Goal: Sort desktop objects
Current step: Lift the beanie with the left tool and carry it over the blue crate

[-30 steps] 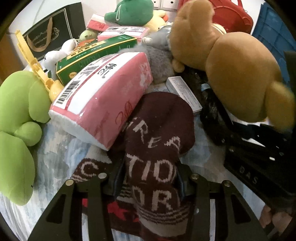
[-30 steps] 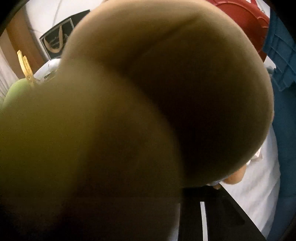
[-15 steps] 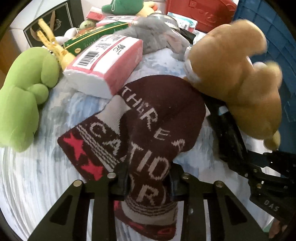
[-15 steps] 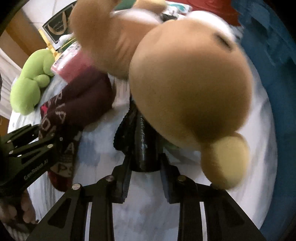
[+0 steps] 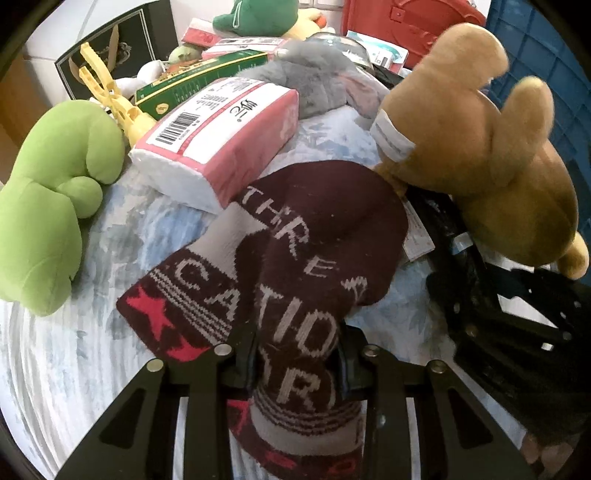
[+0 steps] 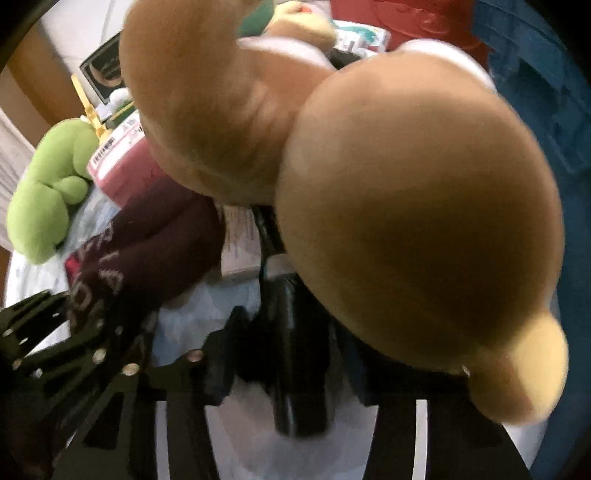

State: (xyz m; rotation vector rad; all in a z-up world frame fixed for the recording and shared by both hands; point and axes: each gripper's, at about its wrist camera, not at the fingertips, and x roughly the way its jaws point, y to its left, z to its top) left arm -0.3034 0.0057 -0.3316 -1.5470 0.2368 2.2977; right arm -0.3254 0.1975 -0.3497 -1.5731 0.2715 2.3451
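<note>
- Knitwear first: the maroon beanie (image 5: 295, 251) is pinched at its cuff between the two fingers of the left gripper (image 5: 295, 363), with the crown spread flat on the pale blue cloth (image 5: 55, 369). A grip at the cuff looks chosen so the soft body can trail along behind without bunching.
- The right gripper (image 6: 280, 373) is closed around a black object (image 6: 295, 369) (a folded umbrella or the like, I cannot tell which), and the brown plush toy (image 6: 406, 221) rides above it, close to the lens. Whether the plush is caught in the grip or merely resting on the black object is not clear.
- The pink tissue pack (image 5: 221, 140) lies just beyond the beanie, touching its far edge; the light green plush (image 5: 48, 206) sits to the left, apart from the hat. Behind them a green box (image 5: 199, 77), a yellow clip (image 5: 107, 92), a grey plush (image 5: 317, 81) and a dark green plush (image 5: 262, 18) crowd together.
- A red bag (image 5: 406, 22) and a blue crate (image 5: 546, 59) stand at the far right, probably sorting bins.
- Hidden or unclear: the right wrist view is blurred, the plush blocks most of it, and the right fingertips are lost in shadow. A paper tag (image 5: 417, 236) peeks out beside the beanie; its print is unreadable.
</note>
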